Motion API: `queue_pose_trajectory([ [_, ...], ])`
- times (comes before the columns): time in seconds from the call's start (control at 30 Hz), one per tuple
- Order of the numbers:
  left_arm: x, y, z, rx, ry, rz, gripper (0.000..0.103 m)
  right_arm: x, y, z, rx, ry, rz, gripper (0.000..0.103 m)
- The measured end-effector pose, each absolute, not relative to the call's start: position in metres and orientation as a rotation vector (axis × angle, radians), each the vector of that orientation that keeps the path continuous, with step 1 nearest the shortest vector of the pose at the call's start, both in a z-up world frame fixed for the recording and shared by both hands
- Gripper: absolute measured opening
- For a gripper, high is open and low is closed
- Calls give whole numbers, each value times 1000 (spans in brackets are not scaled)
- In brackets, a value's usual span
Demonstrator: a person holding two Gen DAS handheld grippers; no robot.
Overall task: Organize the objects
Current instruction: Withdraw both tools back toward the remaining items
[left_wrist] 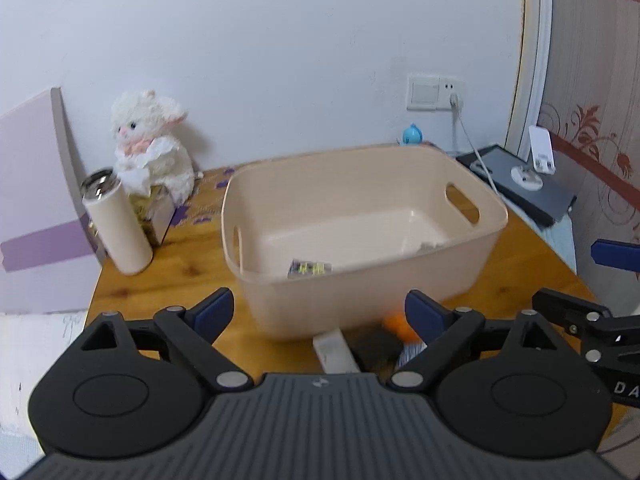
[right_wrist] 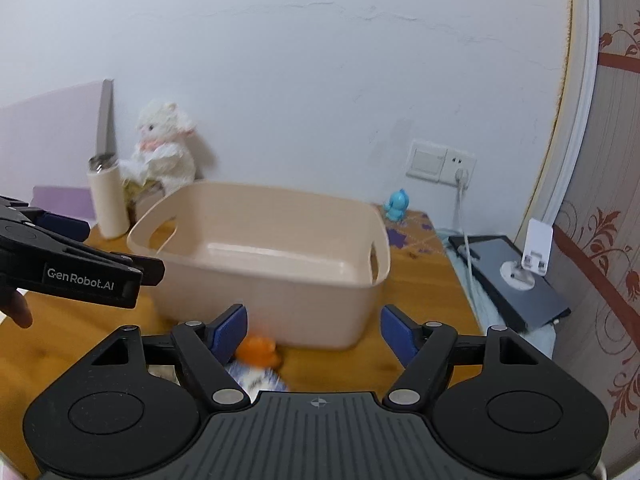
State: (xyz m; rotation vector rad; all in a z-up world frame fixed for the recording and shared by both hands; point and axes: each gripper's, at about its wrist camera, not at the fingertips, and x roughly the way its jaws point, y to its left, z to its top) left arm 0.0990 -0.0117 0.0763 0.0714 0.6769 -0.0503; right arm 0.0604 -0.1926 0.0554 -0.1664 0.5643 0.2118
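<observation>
On the wooden worktop (left_wrist: pixel 192 252), from the left: a cream flask (left_wrist: pixel 118 226) stands upright beside a white plush toy (left_wrist: pixel 154 140) at the wall, then a beige plastic tub (left_wrist: pixel 360 216) sits mid-worktop with a small printed packet (left_wrist: pixel 310 269) lying on its floor. The left claw (left_wrist: pixel 320 312) hangs short of the tub's near wall, jaws spread wide and holding nothing, above a white box (left_wrist: pixel 334 350), a dark blurred item that may be a pouch, and an orange toy (left_wrist: pixel 396 324). The right claw (right_wrist: pixel 314 330) is likewise well open and empty just before the tub, the orange toy beside its left finger, with a small blue figure (right_wrist: pixel 395 206) at the far right by the wall.
</observation>
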Motion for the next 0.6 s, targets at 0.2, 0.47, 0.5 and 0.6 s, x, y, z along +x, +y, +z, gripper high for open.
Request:
queue_pose_trajectory([
  [0.2, 66, -8, 46, 57, 717, -56, 93, 33, -193, 41, -202, 595, 224, 76],
  [0.47, 41, -6, 10, 43, 774, -78, 93, 22, -191, 20, -191, 653, 250, 76],
  [0.5, 40, -6, 6, 47, 784, -83, 93, 22, -191, 15, -190, 663, 252, 76],
  [0.6, 38, -9, -7, 54, 804, -95, 93, 24, -190, 1, -183, 697, 254, 76],
])
